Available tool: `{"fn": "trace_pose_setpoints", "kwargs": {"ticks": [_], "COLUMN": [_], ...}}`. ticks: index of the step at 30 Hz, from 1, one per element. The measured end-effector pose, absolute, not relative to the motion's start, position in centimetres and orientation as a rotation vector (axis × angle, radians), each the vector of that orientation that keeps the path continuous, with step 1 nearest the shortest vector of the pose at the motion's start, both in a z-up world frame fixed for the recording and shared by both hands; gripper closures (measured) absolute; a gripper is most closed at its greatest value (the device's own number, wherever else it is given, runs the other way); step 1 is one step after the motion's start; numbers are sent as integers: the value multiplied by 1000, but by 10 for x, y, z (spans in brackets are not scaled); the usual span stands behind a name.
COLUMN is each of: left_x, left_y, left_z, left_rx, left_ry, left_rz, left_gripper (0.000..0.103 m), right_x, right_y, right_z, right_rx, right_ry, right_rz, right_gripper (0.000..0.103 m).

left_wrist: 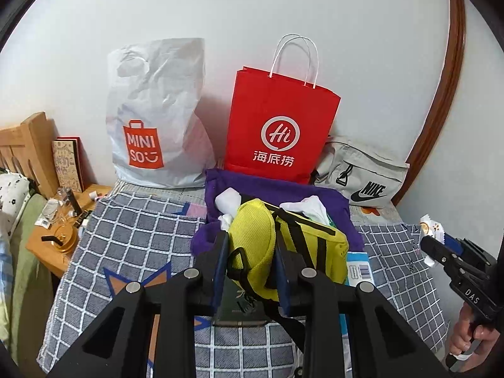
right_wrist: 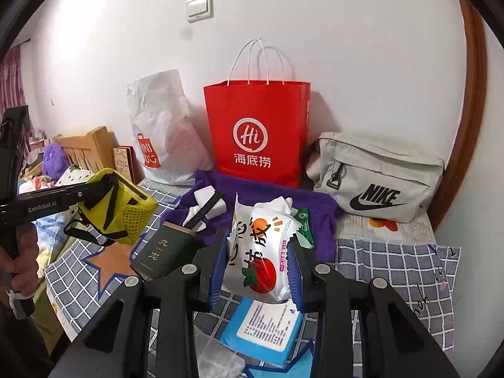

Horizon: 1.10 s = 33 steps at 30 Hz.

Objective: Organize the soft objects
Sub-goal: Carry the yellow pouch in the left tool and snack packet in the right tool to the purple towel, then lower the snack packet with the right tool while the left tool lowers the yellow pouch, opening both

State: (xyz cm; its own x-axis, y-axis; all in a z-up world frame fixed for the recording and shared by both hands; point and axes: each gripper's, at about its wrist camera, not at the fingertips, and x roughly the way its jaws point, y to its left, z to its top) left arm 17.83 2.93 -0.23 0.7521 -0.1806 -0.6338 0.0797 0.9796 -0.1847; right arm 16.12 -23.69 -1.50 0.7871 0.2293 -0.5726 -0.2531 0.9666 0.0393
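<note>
While both of your hands hold their tools above the bed [right_wrist: 393,261], note that each tool carries a load. Your left gripper [left_wrist: 250,252] has its jaws clenched on a yellow mesh pouch [left_wrist: 252,245] with black straps; the blue pads press on its near end. In the right wrist view the pouch [right_wrist: 119,211] hangs off the bed, with its long axis running roughly level, away from the tool and toward the red paper bag [right_wrist: 256,132]. One black strap loop droops below it.

Your right gripper [right_wrist: 256,271] has its jaws clenched on a white snack packet [right_wrist: 255,252] printed with a tomato. The packet stands nearly upright between the pads, long axis vertical, tilted slightly, with its crimped top edge pointing up toward the wall.

Below the packet lies a blue pack [right_wrist: 267,330] with a white label, flat on the checked bedcover. A dark green box [right_wrist: 160,252] lies to its left, near a purple cloth [right_wrist: 267,195] heaped with white items. Behind the cloth, against the wall, stand a white plastic bag [right_wrist: 160,132], the red paper bag and a grey sling bag [right_wrist: 378,176], side by side. A wooden nightstand [left_wrist: 41,245] with small clutter sits left of the bed.
</note>
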Motion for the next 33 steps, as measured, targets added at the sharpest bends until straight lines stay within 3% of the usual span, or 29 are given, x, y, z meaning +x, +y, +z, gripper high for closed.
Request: {"fn": "trace_pose_setpoints", "kwargs": {"ticks": [33], "left_x": [323], "left_y": [5], "left_z": [-52], "left_rx": [-153], "left_ry": [835], "left_rz": [-182], "left_gripper": [78], "right_x": [327], "right_y": [-270], "right_z": [-51], "right_rx": [57], "right_ry": [675], "right_rz": [222], "right_gripper": [68]}}
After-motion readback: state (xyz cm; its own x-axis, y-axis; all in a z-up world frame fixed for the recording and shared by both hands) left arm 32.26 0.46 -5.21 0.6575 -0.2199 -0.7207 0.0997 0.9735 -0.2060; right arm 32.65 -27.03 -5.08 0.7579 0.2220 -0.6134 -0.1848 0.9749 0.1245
